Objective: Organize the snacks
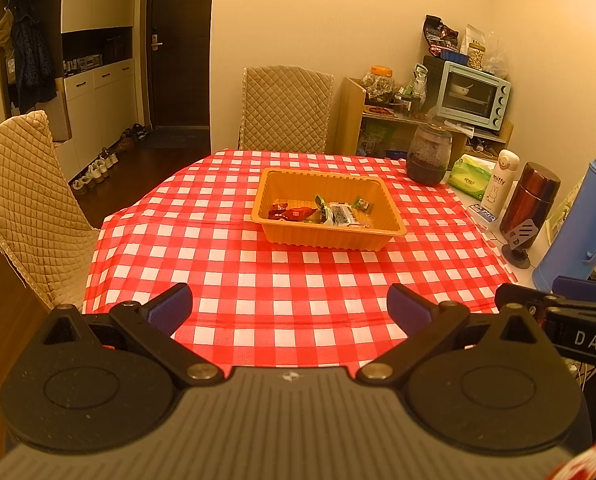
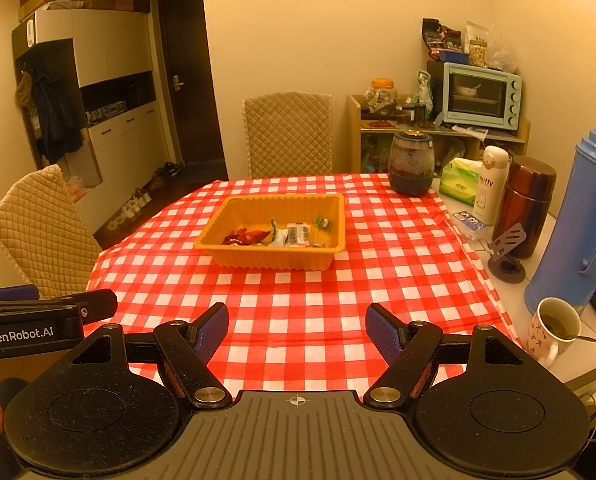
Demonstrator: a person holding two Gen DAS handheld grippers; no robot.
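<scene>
An orange plastic tray point(image 1: 389, 208) point(image 2: 214, 232) stands mid-table on the red checked cloth point(image 1: 282, 280) point(image 2: 298, 292). Several wrapped snacks point(image 1: 321, 213) point(image 2: 282, 235) lie in its near half: red wrappers at the left, white and green ones to the right. My left gripper point(image 1: 289, 310) is open and empty, held above the near table edge, well short of the tray. My right gripper point(image 2: 296, 330) is open and empty too, beside it. Each gripper shows at the edge of the other's view, the right one point(image 1: 557, 312) and the left one point(image 2: 46, 312).
Along the right table edge stand a dark jar point(image 2: 411, 164), tissue pack point(image 2: 459, 182), white Miffy bottle point(image 2: 489, 186), brown flask point(image 2: 527, 204), blue thermos point(image 2: 577, 216) and a mug with a spoon point(image 2: 553, 330). Quilted chairs stand at the far side point(image 2: 288, 134) and left point(image 2: 38, 224).
</scene>
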